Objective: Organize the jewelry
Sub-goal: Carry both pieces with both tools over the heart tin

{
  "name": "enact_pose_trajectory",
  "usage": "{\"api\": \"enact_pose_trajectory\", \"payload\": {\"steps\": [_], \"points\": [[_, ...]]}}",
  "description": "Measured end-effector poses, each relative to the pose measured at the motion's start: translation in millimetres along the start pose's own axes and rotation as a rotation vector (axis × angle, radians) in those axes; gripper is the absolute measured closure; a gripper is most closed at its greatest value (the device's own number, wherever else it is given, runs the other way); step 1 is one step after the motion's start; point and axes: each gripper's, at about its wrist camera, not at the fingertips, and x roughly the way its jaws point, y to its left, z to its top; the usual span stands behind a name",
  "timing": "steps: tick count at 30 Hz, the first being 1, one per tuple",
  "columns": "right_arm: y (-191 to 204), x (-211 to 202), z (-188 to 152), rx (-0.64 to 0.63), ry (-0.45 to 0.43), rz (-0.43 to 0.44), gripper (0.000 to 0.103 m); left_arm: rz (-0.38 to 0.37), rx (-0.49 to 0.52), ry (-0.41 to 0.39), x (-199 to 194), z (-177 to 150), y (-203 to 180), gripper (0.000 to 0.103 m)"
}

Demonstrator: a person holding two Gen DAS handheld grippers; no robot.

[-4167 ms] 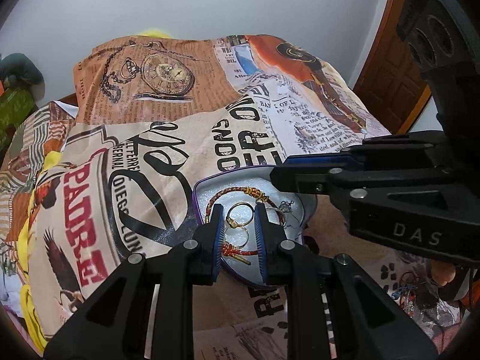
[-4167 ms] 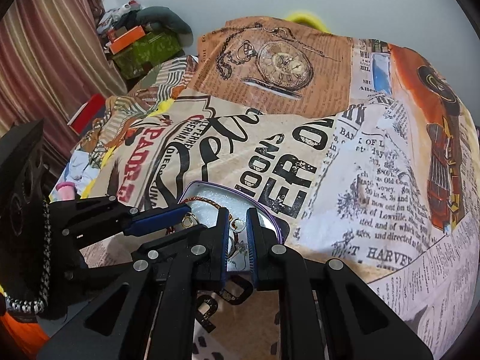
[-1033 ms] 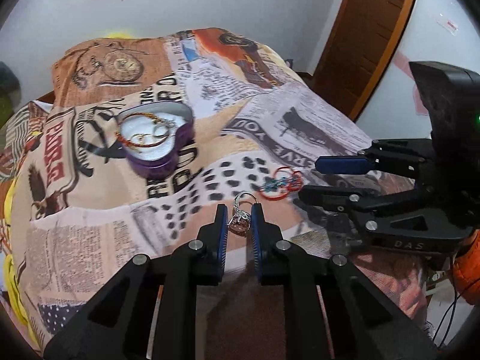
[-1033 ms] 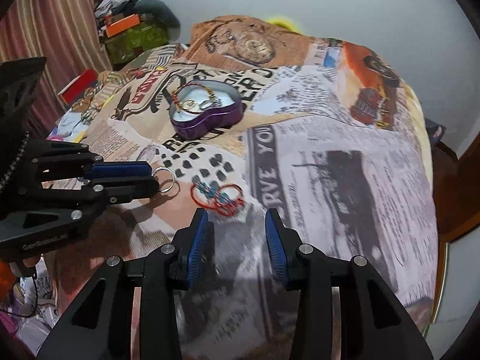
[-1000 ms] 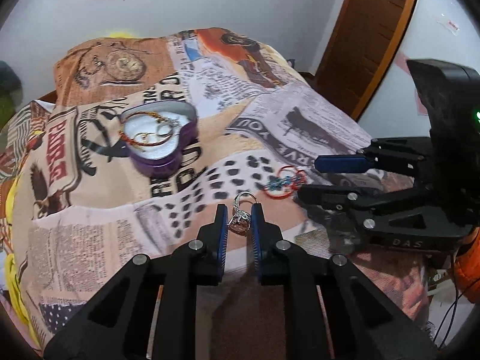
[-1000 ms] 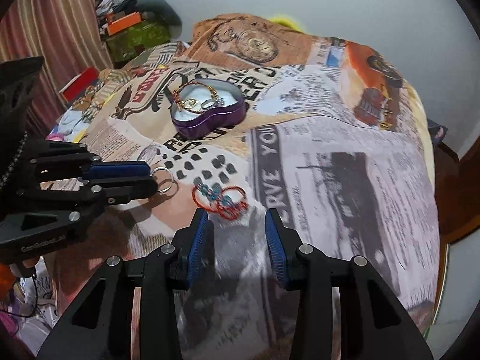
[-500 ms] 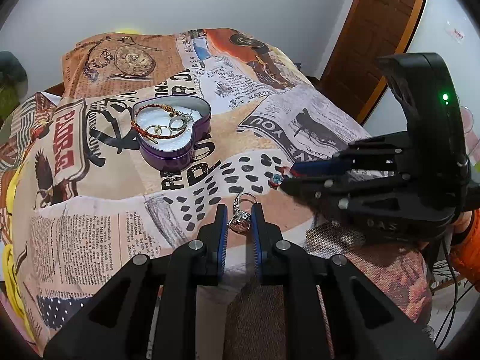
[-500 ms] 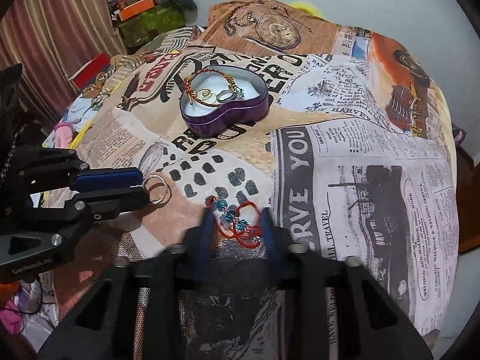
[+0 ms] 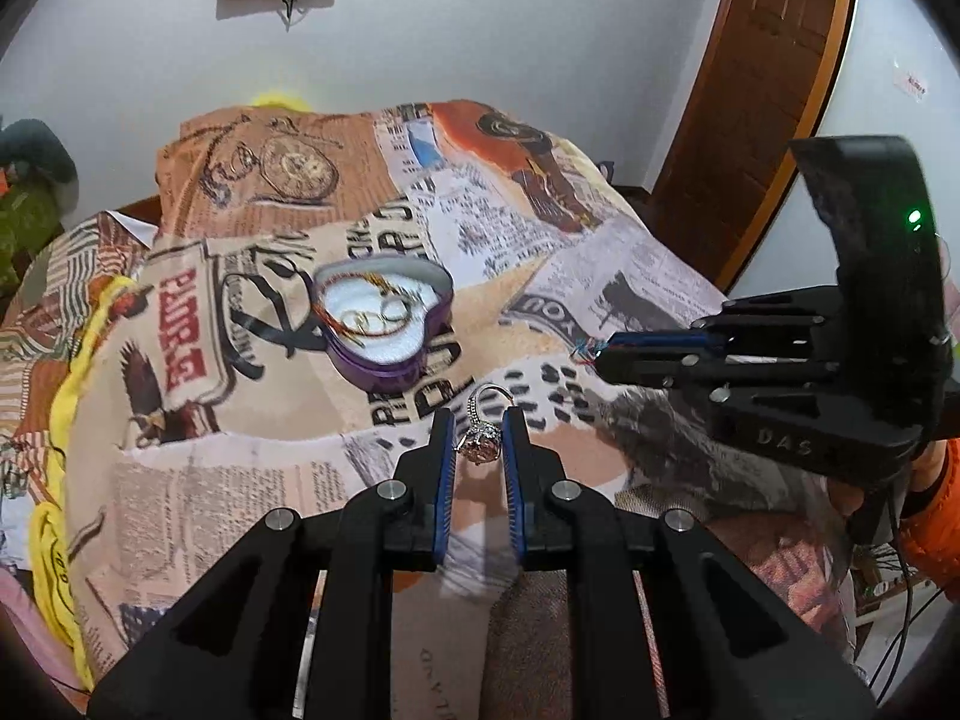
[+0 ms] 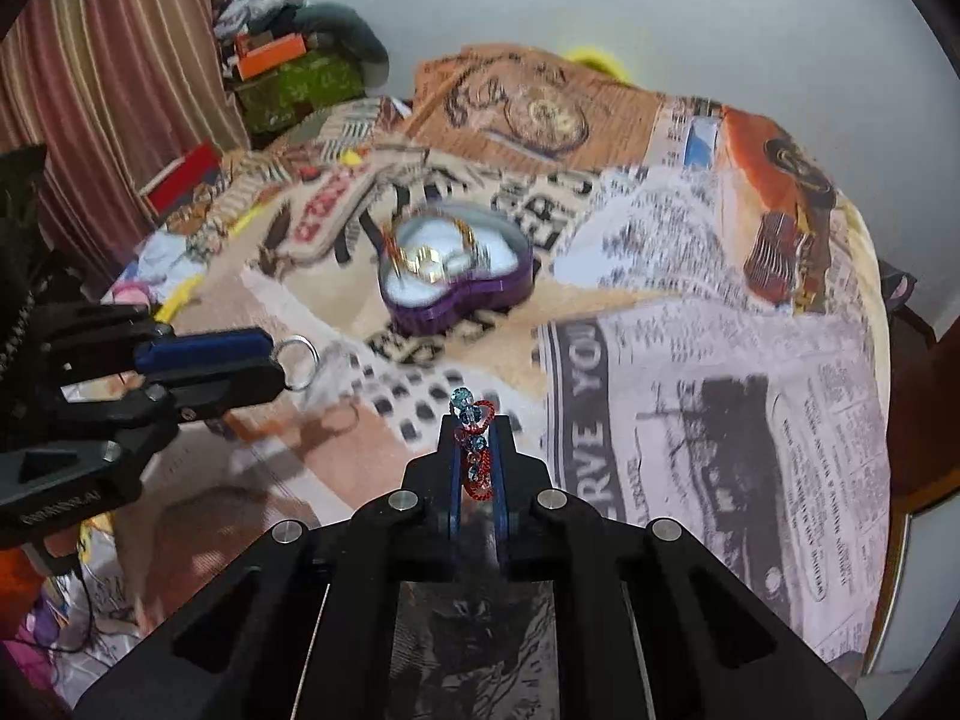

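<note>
Both jaws grip: left gripper (image 9: pixel 478 433) pinches the gemstone ring (image 9: pixel 482 443), right gripper (image 10: pixel 475 447) clamps the red beaded bracelet (image 10: pixel 474 447); next, I carry both to the purple heart-shaped tin (image 9: pixel 384 324).

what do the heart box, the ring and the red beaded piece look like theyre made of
Heart box: likely thin metal tin, glossy purple wall, bare silvery rim, white foam-like lining.
Ring: shiny silver-toned metal with a clear, faceted, glinting stone; real or imitation cannot be told.
Red beaded piece: thin red cord or wire loops carrying translucent blue beads, glass or plastic.
</note>
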Motion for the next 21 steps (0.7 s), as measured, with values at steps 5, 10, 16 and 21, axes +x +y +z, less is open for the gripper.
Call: {"api": "enact_pose_trajectory", "payload": {"steps": [5, 10, 16, 21], "points": [[5.4, -12.8, 19.0, 0.000, -0.068, 0.004, 0.095, 0.017, -0.006, -0.040, -8.4, 12.8, 7.9, 0.089], [6.1, -17.9, 37.9, 0.010, -0.124, 0.017, 0.095, 0.039, -0.011, -0.069, -11.2, 25.4, 18.8, 0.089], [5.4, -10.2, 53.9, 0.021, -0.149, 0.025, 0.095, 0.064, -0.026, -0.090, -6.4, 38.5, 34.5, 0.089], [5.2, 5.0, 64.8, 0.025, -0.141, 0.039, 0.095, 0.076, -0.047, -0.092, 5.6, 47.6, 50.4, 0.089]]}}
